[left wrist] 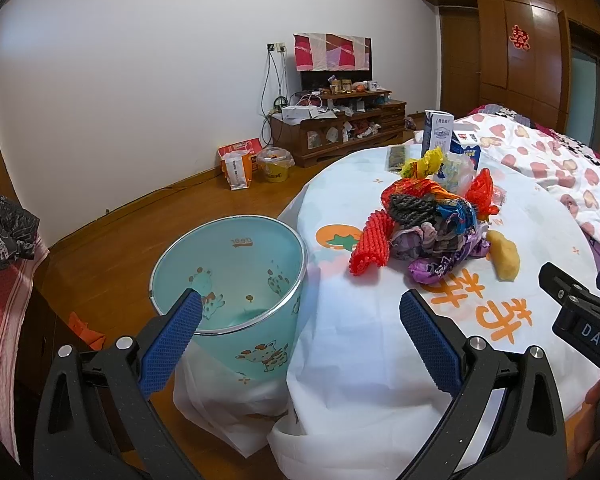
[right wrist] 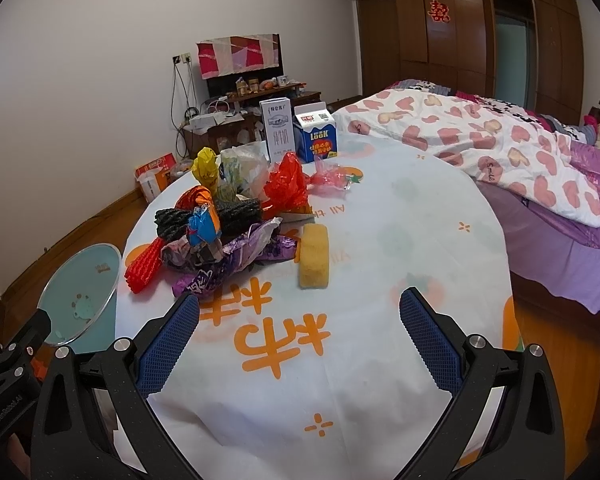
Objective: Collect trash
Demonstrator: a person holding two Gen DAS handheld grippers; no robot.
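Lying ahead of both wide-open, empty tongs [left wrist: 300, 312] [right wrist: 299, 312] on the desk [right wrist: 380, 360], the crumpled wrapper heap [right wrist: 220, 224] looks light, soft and slippery, so pinch a bunched fold.

Trash pile [right wrist: 228, 224]: crumpled wrappers, red mesh, dark netting, heaped mid-counter.
Sponge [right wrist: 314, 258]: yellow, just beside the heap.
Bin [left wrist: 236, 280]: teal, giraffe print, upright beside the counter's edge.
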